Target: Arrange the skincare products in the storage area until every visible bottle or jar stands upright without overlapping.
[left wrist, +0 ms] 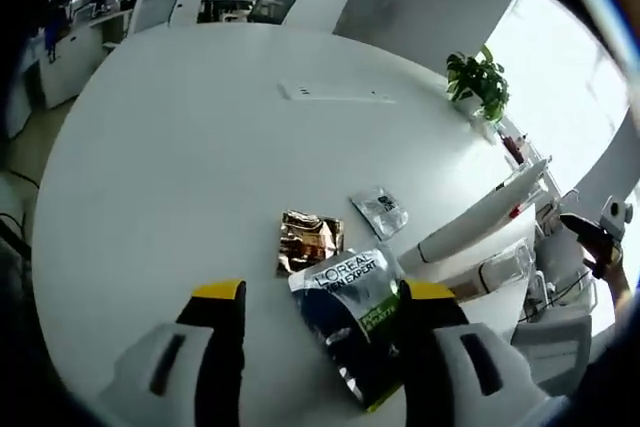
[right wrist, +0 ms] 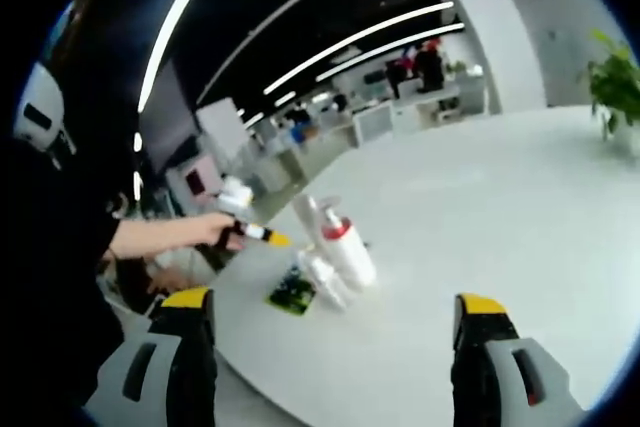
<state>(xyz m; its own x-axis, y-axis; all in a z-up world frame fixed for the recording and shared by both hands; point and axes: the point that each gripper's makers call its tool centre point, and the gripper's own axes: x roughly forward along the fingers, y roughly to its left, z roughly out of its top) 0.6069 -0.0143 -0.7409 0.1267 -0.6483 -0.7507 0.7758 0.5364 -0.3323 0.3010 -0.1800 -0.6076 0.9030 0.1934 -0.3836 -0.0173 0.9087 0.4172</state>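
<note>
In the left gripper view, three flat packets lie on the white table: a dark L'Oreal sachet at about five o'clock of centre, between the wide-open yellow-tipped jaws of the left gripper, which holds nothing; a bronze foil packet touching the sachet's top edge; and a small silver packet just beyond, at its two o'clock. A potted plant stands at two o'clock. The right gripper view shows a cluster of white bottles at nine o'clock of centre; their count I cannot tell. The right gripper gapes wide, empty.
</note>
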